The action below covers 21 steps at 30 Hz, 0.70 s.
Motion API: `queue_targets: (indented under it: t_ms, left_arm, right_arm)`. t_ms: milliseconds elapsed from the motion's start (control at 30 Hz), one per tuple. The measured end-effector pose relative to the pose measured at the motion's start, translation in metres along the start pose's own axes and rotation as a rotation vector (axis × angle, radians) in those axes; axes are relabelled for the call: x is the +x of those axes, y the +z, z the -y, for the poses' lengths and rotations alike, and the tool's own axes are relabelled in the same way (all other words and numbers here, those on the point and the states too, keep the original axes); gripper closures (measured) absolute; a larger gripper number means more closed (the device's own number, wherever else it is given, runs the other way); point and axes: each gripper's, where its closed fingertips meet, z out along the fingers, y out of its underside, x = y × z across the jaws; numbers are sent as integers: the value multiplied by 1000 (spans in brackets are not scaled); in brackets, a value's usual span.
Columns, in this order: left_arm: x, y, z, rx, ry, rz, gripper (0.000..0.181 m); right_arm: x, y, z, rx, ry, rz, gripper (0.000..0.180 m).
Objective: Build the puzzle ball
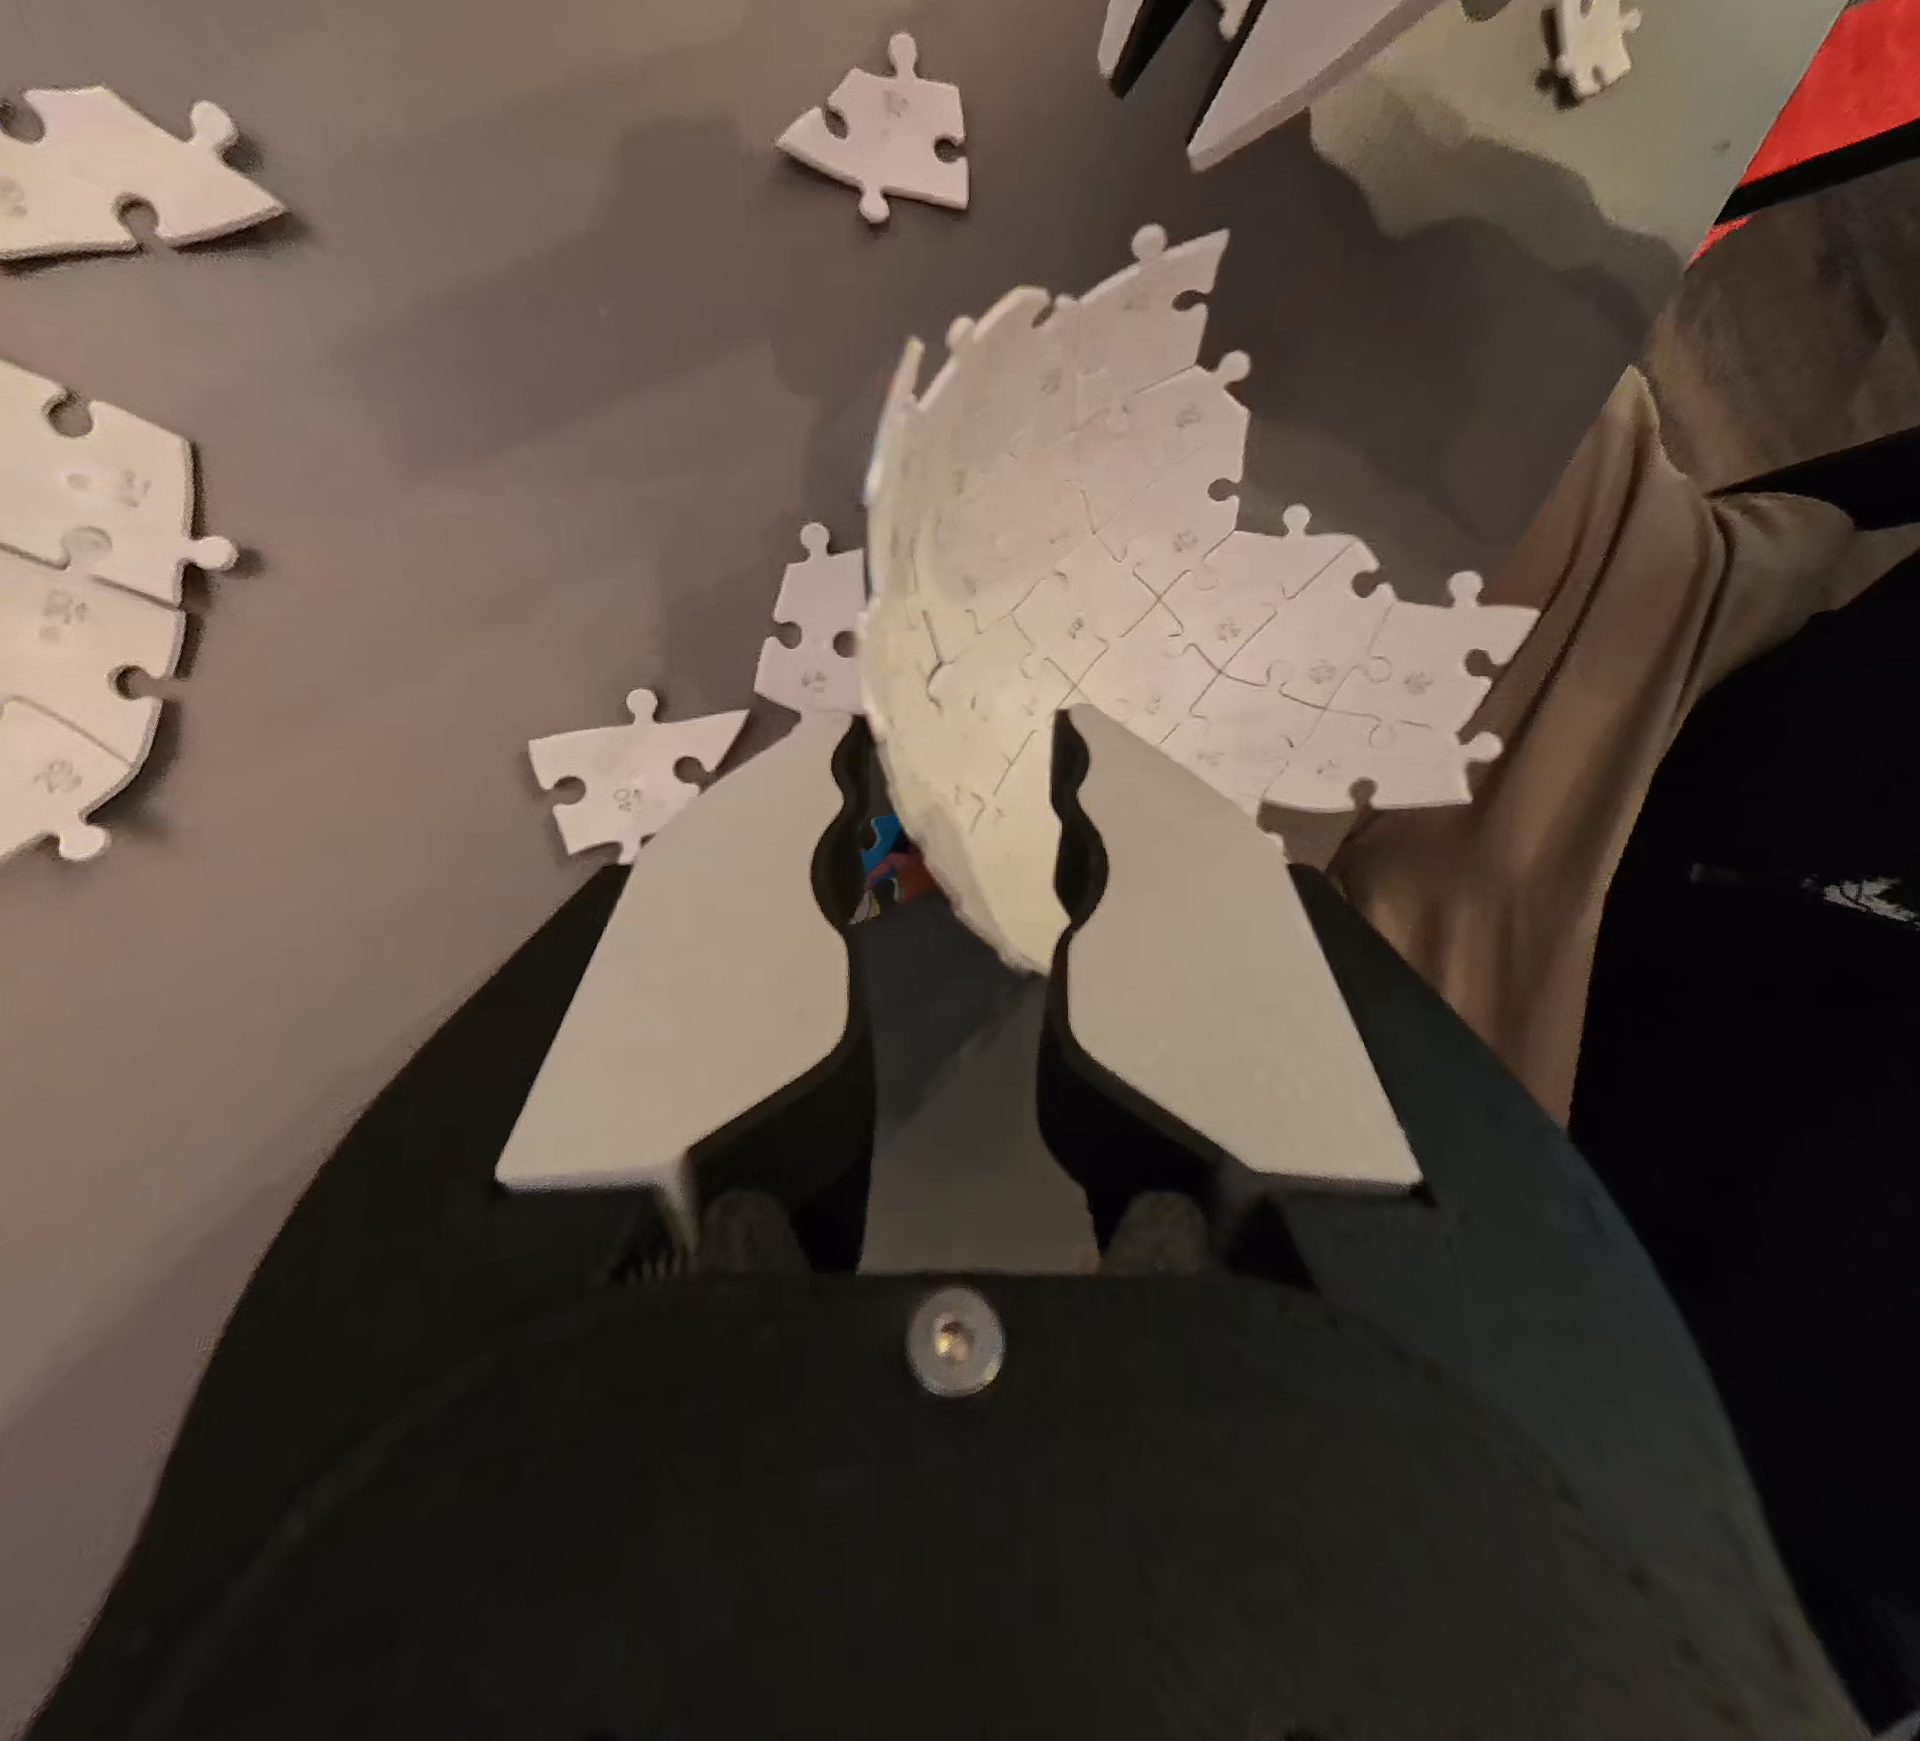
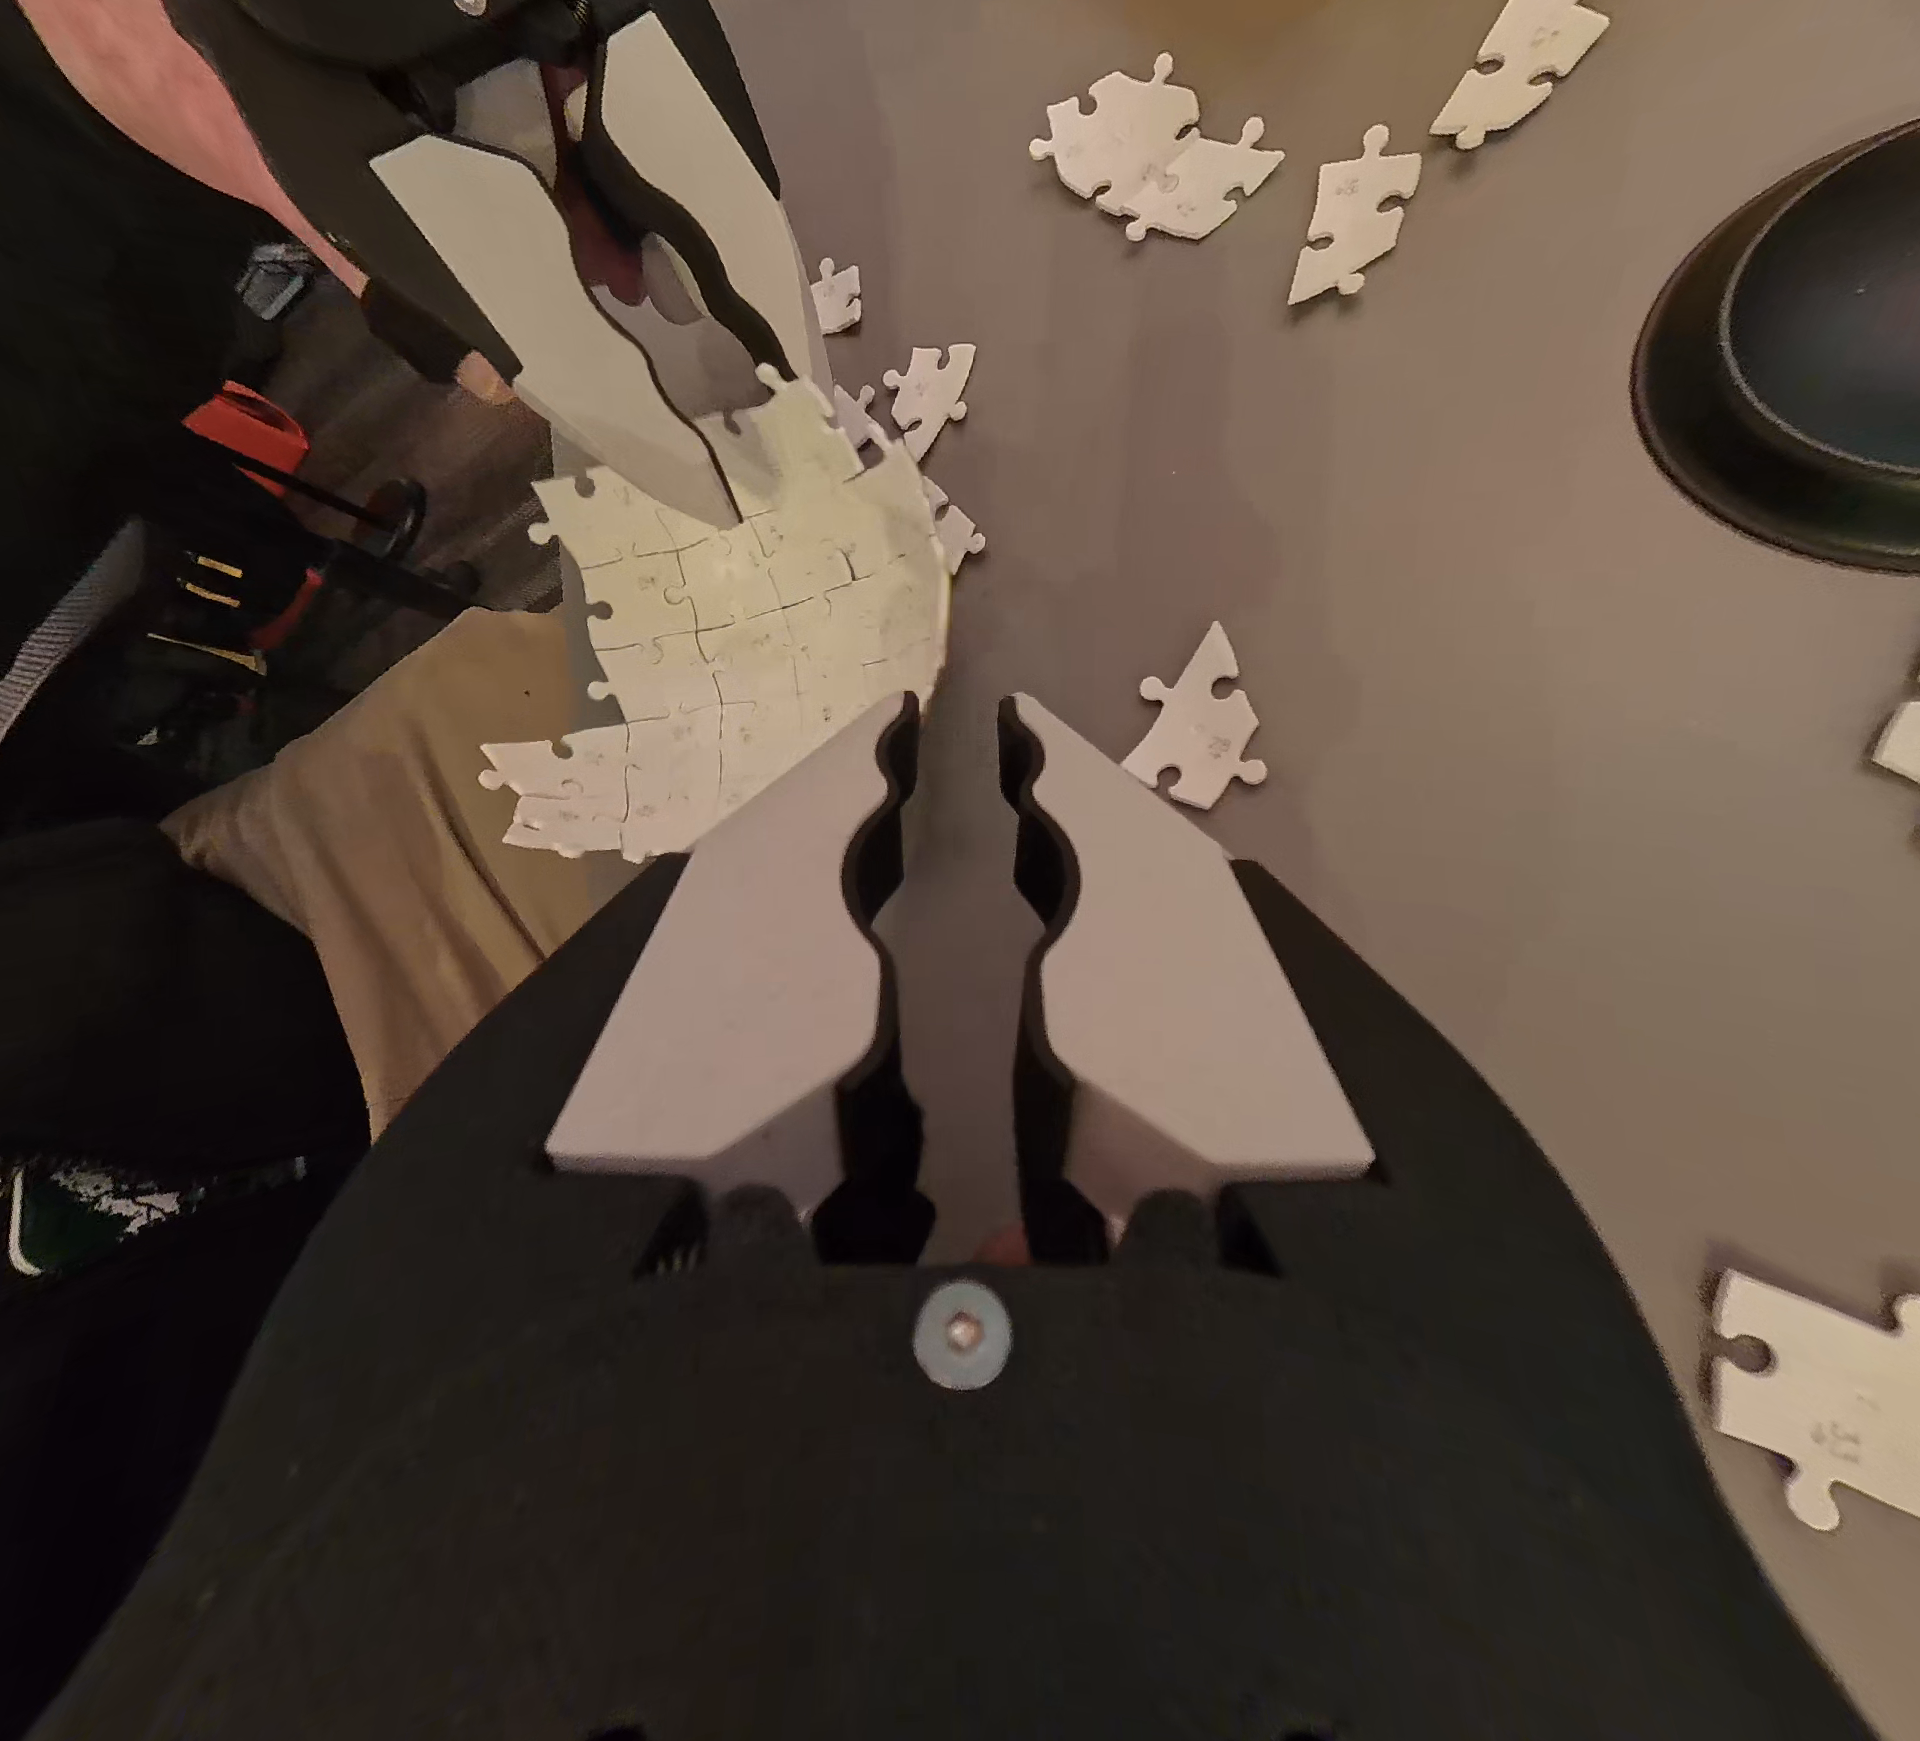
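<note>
My left gripper (image 1: 961,746) pinches the curved shell (image 1: 1122,569) by its rim above the table (image 1: 468,341); right gripper (image 2: 958,735) slightly parted, empty. Light, likely fragile at joints; grip edges

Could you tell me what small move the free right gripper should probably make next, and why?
Probably reach for the loose piece just beside its tips: the right gripper is open and empty, while the left gripper holds the partly built shell, whose edge is unfinished.
</note>
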Motion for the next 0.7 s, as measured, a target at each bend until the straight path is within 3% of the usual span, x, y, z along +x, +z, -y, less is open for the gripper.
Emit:
queue_targets:
  t_ms: [433,700]
  left_arm:
    - [-7,5,-10,104,-83,-44,156]
    - [-9,0,-6,187,-71,-17,155]
  right_arm:
    - [7,-1,1,15,-1,-26,164]
    - [26,-7,-2,2,-21,-128,161]
